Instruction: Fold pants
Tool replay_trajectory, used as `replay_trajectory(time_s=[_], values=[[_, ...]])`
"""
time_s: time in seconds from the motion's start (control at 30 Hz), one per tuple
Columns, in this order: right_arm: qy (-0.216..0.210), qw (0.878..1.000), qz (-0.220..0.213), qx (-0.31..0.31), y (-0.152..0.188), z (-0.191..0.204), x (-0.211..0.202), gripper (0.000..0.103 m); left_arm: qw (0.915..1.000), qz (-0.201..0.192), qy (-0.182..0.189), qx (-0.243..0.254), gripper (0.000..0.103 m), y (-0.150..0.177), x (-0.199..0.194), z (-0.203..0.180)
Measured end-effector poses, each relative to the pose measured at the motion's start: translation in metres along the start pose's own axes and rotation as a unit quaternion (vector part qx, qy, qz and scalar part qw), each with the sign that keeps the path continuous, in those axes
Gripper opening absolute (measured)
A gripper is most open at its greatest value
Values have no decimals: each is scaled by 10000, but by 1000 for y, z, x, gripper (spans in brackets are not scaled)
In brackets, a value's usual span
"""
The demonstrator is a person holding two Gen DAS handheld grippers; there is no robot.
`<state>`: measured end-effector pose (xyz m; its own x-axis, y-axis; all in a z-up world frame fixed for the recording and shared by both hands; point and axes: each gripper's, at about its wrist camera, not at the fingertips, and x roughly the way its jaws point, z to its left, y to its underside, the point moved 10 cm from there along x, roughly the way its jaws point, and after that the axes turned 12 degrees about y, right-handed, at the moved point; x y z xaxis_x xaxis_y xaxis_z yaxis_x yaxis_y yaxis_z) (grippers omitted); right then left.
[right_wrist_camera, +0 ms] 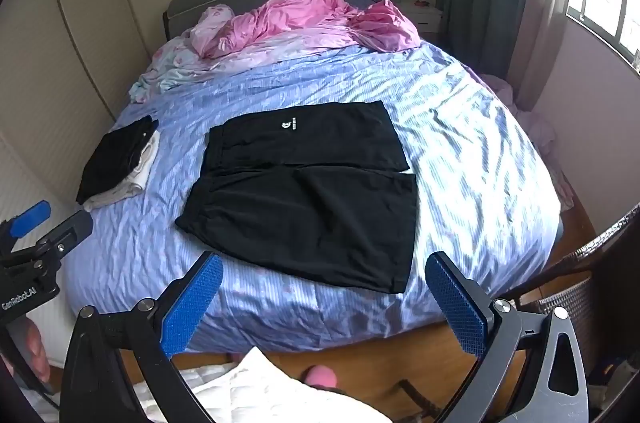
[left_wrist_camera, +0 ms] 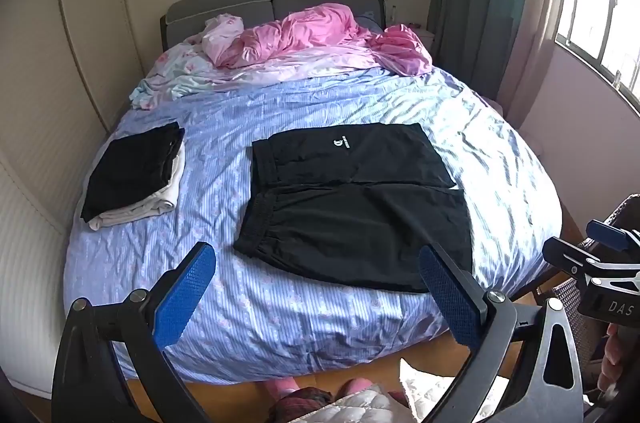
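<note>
Black shorts with a small white logo lie spread flat on the blue striped bed, waistband to the left, legs to the right; they also show in the right wrist view. My left gripper is open and empty, held above the bed's near edge in front of the shorts. My right gripper is open and empty, also at the near edge in front of the shorts. Each gripper shows at the side of the other's view: the right one, the left one.
A stack of folded black and white clothes lies on the bed's left side. Crumpled pink bedding lies by the grey headboard. A wicker chair stands at the right. The wooden floor and the person's feet are below.
</note>
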<state>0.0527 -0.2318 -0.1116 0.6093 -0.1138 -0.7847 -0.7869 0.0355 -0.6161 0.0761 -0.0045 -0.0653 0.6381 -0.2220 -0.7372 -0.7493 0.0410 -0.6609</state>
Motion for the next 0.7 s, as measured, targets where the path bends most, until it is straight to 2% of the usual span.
replay_trajectory(time_s=[0.7], values=[[-10, 10000, -45, -14, 0, 3, -2, 103, 9999, -159, -3, 15, 103, 3, -9, 5]])
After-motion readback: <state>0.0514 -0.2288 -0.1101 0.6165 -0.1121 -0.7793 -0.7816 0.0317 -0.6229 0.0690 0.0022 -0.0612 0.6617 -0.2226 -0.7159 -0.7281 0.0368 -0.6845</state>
